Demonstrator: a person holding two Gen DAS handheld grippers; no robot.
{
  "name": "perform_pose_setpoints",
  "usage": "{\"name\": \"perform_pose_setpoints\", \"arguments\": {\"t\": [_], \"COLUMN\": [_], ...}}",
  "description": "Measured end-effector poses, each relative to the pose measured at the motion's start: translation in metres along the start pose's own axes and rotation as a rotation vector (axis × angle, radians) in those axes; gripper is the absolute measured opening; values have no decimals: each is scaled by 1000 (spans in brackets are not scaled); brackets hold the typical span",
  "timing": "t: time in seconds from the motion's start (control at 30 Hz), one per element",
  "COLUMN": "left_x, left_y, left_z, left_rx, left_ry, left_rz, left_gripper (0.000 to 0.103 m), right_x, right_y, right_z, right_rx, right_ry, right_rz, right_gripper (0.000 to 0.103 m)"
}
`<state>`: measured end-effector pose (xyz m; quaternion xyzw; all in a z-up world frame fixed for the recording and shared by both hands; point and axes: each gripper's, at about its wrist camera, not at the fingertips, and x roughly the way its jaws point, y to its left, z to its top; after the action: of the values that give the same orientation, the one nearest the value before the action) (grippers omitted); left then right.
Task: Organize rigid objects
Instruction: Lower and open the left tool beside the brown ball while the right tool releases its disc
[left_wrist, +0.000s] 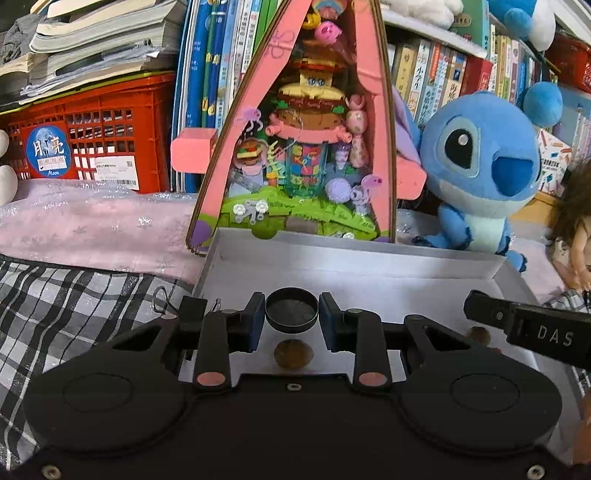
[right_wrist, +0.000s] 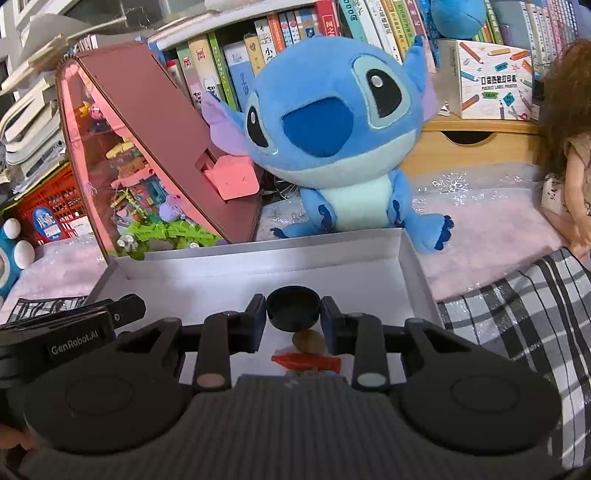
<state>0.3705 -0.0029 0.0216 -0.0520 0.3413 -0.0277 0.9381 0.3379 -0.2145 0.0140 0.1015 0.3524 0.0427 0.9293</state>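
My left gripper (left_wrist: 291, 300) is shut on a shallow round black lid (left_wrist: 291, 314) and holds it, hollow side up, just above the floor of a white cardboard box (left_wrist: 351, 254). A brown round nut (left_wrist: 293, 353) lies in the box under the lid. In the right wrist view, my right gripper (right_wrist: 293, 300) is shut on a second round black lid (right_wrist: 293, 308) over the same white box (right_wrist: 258, 254). Beneath it lie a tan lump (right_wrist: 308, 339) and a red piece (right_wrist: 306, 362). The two grippers hang side by side, and each shows at the edge of the other's view.
Behind the box stand a pink triangular display case (left_wrist: 295, 147) with a brick model and a blue plush toy (left_wrist: 480, 166). A doll (right_wrist: 569, 155) sits at the right and a red crate (left_wrist: 92, 129) at the left. Books line the back. Plaid cloth (left_wrist: 74, 302) flanks the box.
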Motion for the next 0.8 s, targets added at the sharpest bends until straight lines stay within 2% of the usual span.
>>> {"name": "perform_pose_setpoints", "arguments": {"t": [0.43,0.8], "left_x": [12,14], "left_y": [-2,-2], "left_z": [-2,-2], "left_rx": [18,13], "left_ry": [60,65], "left_rz": [22,23], "left_gripper": [30,30], "right_x": [15,19], "right_y": [-1,1], "right_z": [-2,-2], "right_rx": [1,-15], "right_ry": [20,42], "right_rz": [-24,-31], "right_gripper": [37,37]}}
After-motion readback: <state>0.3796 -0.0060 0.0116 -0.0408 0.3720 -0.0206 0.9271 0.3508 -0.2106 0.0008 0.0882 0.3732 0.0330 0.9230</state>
